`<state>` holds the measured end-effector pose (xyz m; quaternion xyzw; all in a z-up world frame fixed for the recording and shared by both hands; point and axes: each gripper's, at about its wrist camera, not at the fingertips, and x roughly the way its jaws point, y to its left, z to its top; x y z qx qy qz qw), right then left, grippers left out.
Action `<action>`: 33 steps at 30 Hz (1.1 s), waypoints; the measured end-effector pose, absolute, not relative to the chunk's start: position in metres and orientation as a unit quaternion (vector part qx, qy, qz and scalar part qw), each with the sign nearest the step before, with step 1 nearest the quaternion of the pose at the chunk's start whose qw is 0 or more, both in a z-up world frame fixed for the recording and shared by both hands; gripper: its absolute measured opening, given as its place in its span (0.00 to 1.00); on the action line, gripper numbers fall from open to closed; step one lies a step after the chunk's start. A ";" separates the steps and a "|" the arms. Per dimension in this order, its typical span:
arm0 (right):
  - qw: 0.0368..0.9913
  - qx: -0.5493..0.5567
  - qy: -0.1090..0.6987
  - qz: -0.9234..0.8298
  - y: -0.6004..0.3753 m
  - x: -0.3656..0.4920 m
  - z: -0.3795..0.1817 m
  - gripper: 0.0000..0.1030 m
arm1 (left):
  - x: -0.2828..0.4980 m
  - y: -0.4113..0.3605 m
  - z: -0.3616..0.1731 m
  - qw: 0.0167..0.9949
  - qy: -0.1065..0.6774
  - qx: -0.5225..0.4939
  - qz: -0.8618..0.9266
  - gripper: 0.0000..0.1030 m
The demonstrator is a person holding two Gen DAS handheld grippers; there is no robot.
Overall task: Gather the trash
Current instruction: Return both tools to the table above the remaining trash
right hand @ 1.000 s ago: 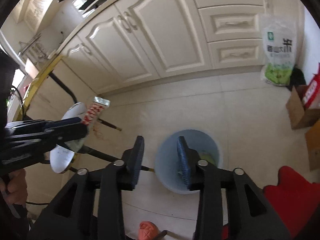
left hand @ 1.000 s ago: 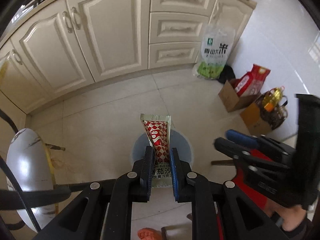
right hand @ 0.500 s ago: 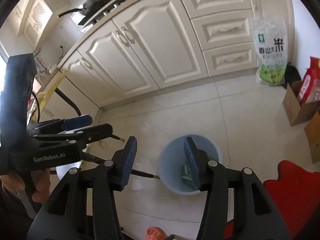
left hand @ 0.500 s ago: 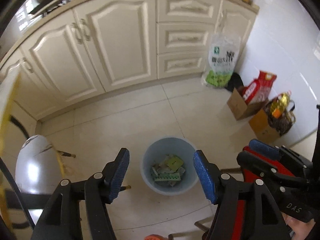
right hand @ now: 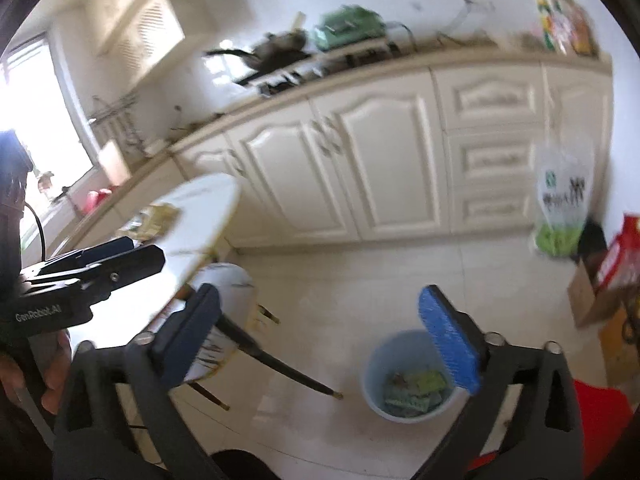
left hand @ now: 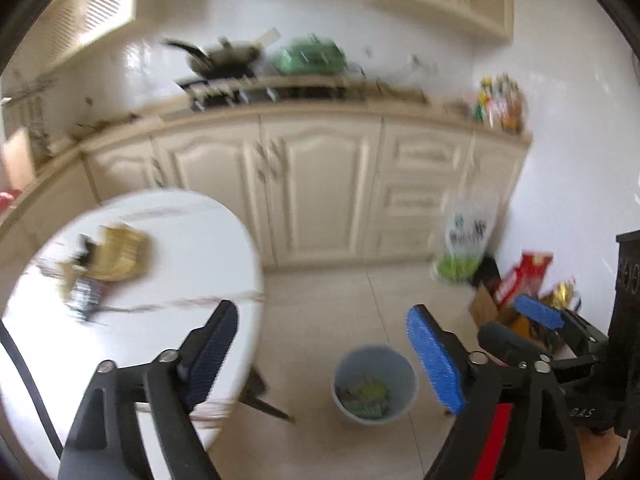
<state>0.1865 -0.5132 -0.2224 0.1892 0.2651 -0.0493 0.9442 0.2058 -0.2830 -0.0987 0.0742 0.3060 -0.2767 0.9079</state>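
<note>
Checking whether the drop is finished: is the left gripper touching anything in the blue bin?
Apart. In the left wrist view, the left gripper is open and empty, with bare floor between it and the blue bin.

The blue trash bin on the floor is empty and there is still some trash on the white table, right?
Not quite. The blue trash bin is not empty: wrappers lie in its bottom, as both the left wrist and right wrist views show. The rest holds: some trash is still on the white table.

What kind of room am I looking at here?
Most likely a home kitchen: cream cabinets run under a counter with a pan on a stove, and a small white table stands near a blue trash bin on the tiled floor.
</note>
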 end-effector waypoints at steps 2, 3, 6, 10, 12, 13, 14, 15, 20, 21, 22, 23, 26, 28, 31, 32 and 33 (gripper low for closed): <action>0.951 0.175 0.250 -0.039 -0.488 0.186 -0.199 1.00 | 0.186 -0.247 -0.081 0.924 0.275 0.063 -0.257 0.90; 0.955 0.166 0.244 -0.034 -0.473 0.186 -0.187 1.00 | 0.176 -0.230 -0.074 0.930 0.264 0.059 -0.250 0.90; 0.966 0.132 0.221 -0.019 -0.430 0.187 -0.150 1.00 | 0.141 -0.172 -0.055 0.947 0.224 0.043 -0.225 0.98; 0.976 0.101 0.194 0.009 -0.376 0.194 -0.114 1.00 | 0.098 -0.101 -0.044 0.963 0.186 0.025 -0.192 0.99; 0.978 0.090 0.185 0.023 -0.351 0.200 -0.103 1.00 | 0.078 -0.072 -0.043 0.970 0.172 0.020 -0.169 0.99; 0.980 0.083 0.180 0.031 -0.338 0.204 -0.098 1.00 | 0.066 -0.057 -0.046 0.974 0.164 0.018 -0.155 0.99; 0.980 0.076 0.177 0.039 -0.323 0.209 -0.094 1.00 | 0.058 -0.051 -0.048 0.977 0.159 0.016 -0.141 0.99; 0.981 0.070 0.176 0.046 -0.310 0.213 -0.091 1.00 | 0.050 -0.039 -0.050 0.980 0.153 0.017 -0.123 0.99; 0.980 0.042 0.179 0.076 -0.259 0.241 -0.087 1.00 | 0.015 -0.006 -0.064 0.988 0.135 0.008 -0.067 0.99; 0.980 0.034 0.177 0.079 -0.248 0.246 -0.087 1.00 | 0.010 -0.001 -0.068 0.989 0.135 0.004 -0.062 0.99; 0.980 0.029 0.179 0.082 -0.241 0.252 -0.087 1.00 | 0.011 -0.002 -0.072 0.989 0.136 0.002 -0.057 0.99; 0.978 0.023 0.186 0.087 -0.231 0.262 -0.088 1.00 | 0.010 0.002 -0.075 0.989 0.138 0.001 -0.052 0.99; 0.976 0.016 0.198 0.092 -0.217 0.287 -0.096 1.00 | 0.018 0.010 -0.085 0.988 0.149 -0.001 -0.040 0.99; 0.974 0.010 0.204 0.094 -0.211 0.299 -0.102 1.00 | 0.028 0.016 -0.091 0.987 0.158 -0.001 -0.032 0.99; 0.970 0.008 0.223 0.095 -0.211 0.328 -0.113 1.00 | 0.065 0.018 -0.097 0.984 0.177 0.000 -0.023 0.99; 0.969 0.007 0.229 0.092 -0.212 0.340 -0.117 1.00 | 0.078 0.017 -0.099 0.982 0.185 0.000 -0.022 0.99; 0.967 0.006 0.240 0.088 -0.214 0.353 -0.123 1.00 | 0.100 0.015 -0.094 0.981 0.192 0.001 -0.022 0.99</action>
